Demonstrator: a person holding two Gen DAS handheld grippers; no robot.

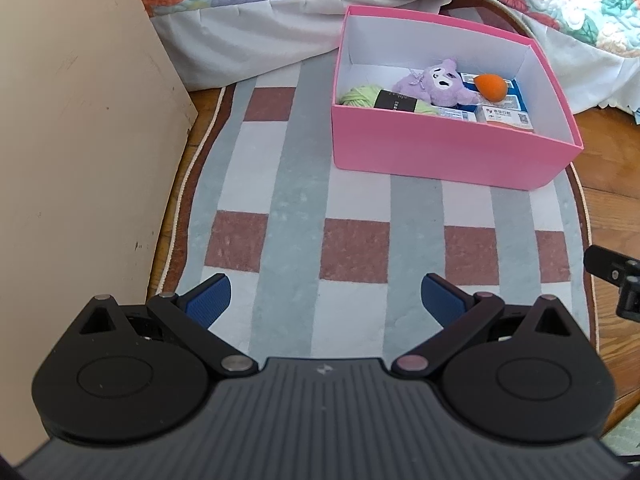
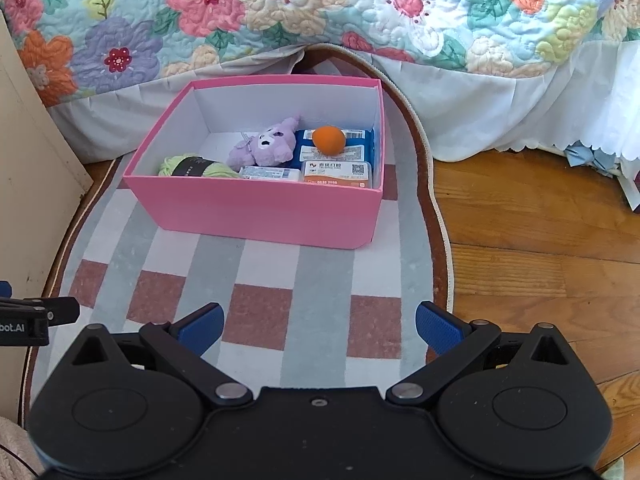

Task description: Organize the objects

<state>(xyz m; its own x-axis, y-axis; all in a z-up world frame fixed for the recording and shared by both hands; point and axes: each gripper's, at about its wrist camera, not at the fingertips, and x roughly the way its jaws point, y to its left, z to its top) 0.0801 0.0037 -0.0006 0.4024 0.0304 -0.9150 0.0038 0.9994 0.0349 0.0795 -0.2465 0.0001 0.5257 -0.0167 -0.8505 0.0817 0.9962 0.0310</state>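
A pink box [image 1: 440, 148] [image 2: 256, 210] stands on a checked rug [image 1: 356, 248] [image 2: 256, 304]. Inside lie a purple plush toy [image 1: 436, 82] [image 2: 268, 148], an orange egg-shaped sponge [image 1: 491, 86] [image 2: 329, 140], a green yarn ball with a black band [image 1: 360, 98] [image 2: 192, 166] and several small packets [image 1: 506, 116] [image 2: 336, 172]. My left gripper [image 1: 326, 300] is open over the rug, well short of the box, nothing between its blue pads [image 1: 208, 300]. My right gripper [image 2: 320, 326] is likewise open and empty, facing the box's front wall.
A flowered quilt with a white skirt [image 1: 256, 40] [image 2: 320, 12] hangs behind the box. A beige panel [image 1: 72, 140] [image 2: 28, 168] stands on the left. Wooden floor [image 2: 540, 216] lies right of the rug. Part of the other gripper shows at each view's edge [image 1: 616, 276] [image 2: 28, 316].
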